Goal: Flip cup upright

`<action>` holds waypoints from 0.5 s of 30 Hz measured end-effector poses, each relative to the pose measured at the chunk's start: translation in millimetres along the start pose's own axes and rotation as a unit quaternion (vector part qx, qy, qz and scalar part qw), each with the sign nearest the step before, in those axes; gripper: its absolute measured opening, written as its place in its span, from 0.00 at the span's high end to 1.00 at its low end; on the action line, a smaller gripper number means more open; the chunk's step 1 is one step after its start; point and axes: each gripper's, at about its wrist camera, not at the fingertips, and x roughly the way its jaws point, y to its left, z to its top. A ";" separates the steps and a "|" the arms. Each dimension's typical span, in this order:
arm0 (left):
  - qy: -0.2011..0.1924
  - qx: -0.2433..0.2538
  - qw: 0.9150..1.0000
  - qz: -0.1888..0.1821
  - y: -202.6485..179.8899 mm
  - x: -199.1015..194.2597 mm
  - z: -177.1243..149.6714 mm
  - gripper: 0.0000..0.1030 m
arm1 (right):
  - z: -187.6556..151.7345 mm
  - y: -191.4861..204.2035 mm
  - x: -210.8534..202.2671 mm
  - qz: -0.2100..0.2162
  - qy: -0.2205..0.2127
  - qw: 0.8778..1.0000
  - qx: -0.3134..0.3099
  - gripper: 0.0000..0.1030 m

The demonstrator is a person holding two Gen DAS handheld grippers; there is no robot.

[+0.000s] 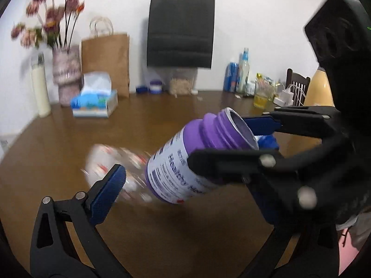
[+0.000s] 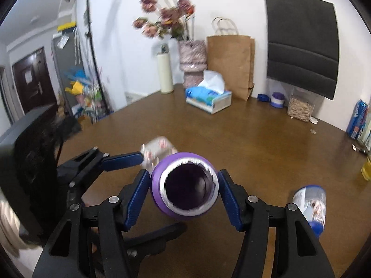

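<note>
A purple open jar with a white label (image 1: 185, 162) is held tilted above the brown table (image 1: 69, 127), its mouth toward the right gripper's camera (image 2: 189, 183). My right gripper (image 2: 183, 192) is shut on the jar's neck, one blue pad on each side. It also shows in the left wrist view (image 1: 234, 139). A clear cup with red marks (image 1: 116, 162) lies blurred behind the jar, also in the right wrist view (image 2: 157, 148). My left gripper (image 1: 185, 197) is open around the cup and jar base; one finger (image 2: 123, 159) shows beside the cup.
Along the back wall stand a tissue box (image 1: 95, 104), a flower vase (image 1: 67, 74), a brown bag (image 1: 106, 58), a black bag (image 1: 180, 27), a cream bottle (image 1: 40, 88) and several cans and jars (image 1: 245, 74). A blue-capped bottle (image 2: 310, 206) lies at the right.
</note>
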 end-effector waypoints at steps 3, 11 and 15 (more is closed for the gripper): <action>0.026 -0.009 0.999 -0.018 -1.1 -0.1 -9.7 0.10 | -13.9 8.5 7.8 -0.004 0.022 1.000 -0.006 0.37; 0.062 -0.033 0.997 -0.018 -0.4 -9.0 -19.2 0.14 | -16.3 24.0 7.9 0.004 0.045 0.999 -0.017 0.37; 0.095 -0.050 0.994 -0.009 -1.5 -9.8 -27.0 0.15 | -12.2 32.7 16.0 -0.002 0.067 0.997 -0.032 0.37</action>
